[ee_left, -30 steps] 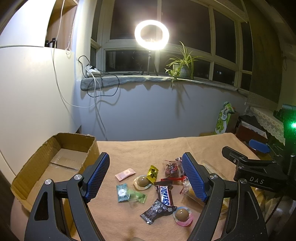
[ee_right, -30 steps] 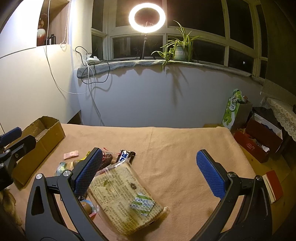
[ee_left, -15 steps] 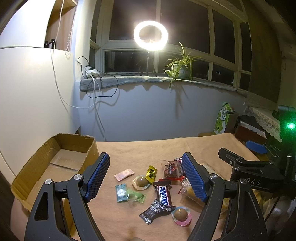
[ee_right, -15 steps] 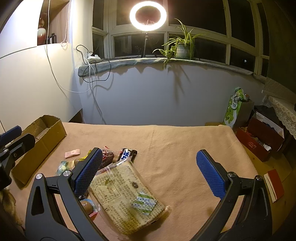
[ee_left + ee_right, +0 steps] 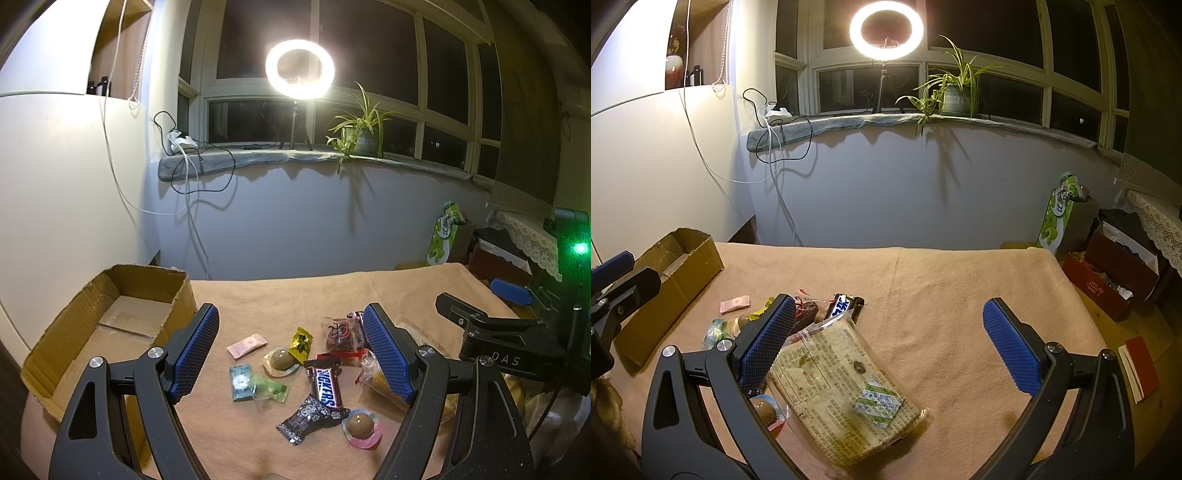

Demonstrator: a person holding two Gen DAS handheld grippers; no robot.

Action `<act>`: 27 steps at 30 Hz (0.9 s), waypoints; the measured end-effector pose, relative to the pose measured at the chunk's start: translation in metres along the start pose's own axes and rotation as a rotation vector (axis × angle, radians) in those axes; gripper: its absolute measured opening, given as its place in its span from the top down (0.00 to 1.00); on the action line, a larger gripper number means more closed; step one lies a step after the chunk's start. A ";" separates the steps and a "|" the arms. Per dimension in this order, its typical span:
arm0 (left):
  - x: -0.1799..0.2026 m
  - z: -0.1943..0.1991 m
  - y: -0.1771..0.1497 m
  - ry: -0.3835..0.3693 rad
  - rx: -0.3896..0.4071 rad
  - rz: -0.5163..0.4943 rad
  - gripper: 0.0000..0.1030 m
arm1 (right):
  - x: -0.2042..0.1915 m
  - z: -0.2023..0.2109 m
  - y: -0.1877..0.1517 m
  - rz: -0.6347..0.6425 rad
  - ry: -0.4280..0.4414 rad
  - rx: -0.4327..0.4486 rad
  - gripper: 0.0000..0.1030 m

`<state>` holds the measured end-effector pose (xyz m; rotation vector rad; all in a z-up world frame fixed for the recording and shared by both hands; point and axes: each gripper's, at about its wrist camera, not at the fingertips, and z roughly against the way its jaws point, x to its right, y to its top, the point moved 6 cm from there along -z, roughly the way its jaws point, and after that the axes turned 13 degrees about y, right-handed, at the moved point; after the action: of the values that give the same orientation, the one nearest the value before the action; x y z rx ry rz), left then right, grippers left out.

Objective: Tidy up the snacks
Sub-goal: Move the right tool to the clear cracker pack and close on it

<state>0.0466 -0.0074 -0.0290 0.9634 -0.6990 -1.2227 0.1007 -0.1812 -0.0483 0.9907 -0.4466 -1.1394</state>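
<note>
Several small snacks lie on the peach cloth: a Snickers bar (image 5: 325, 386), a pink sachet (image 5: 246, 344), a yellow candy (image 5: 301, 344), a teal sweet (image 5: 241, 382), a dark wrapper (image 5: 308, 415) and two jelly cups (image 5: 280, 360). My left gripper (image 5: 290, 354) hangs open above them, holding nothing. An empty cardboard box (image 5: 110, 325) stands at the left. In the right wrist view a large clear cracker pack (image 5: 842, 391) lies under my open right gripper (image 5: 890, 350), close to the left finger. The box (image 5: 670, 280) shows at far left.
The cloth-covered table (image 5: 942, 280) ends at a grey wall. The other gripper's black body (image 5: 506, 343) sits at the right of the snack pile. A green bag (image 5: 1060, 218) and red boxes (image 5: 1108, 273) stand on the floor to the right.
Both grippers have shifted only slightly; the views have drifted a little. Nothing was picked up or moved.
</note>
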 end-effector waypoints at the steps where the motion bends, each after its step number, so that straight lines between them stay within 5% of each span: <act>1: 0.001 0.000 0.000 -0.001 -0.002 -0.002 0.22 | 0.000 -0.002 0.001 0.000 -0.001 -0.003 0.00; 15: 0.012 -0.007 -0.012 -0.037 -0.047 -0.025 0.22 | 0.017 -0.014 -0.014 -0.048 0.047 -0.072 0.00; 27: 0.058 -0.020 -0.055 -0.242 -0.254 -0.046 0.26 | 0.046 -0.033 -0.035 -0.187 0.195 -0.180 0.06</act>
<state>0.0524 -0.0628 -0.0901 0.6298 -0.6927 -1.4453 0.1245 -0.2119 -0.1024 0.9883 -0.0947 -1.2130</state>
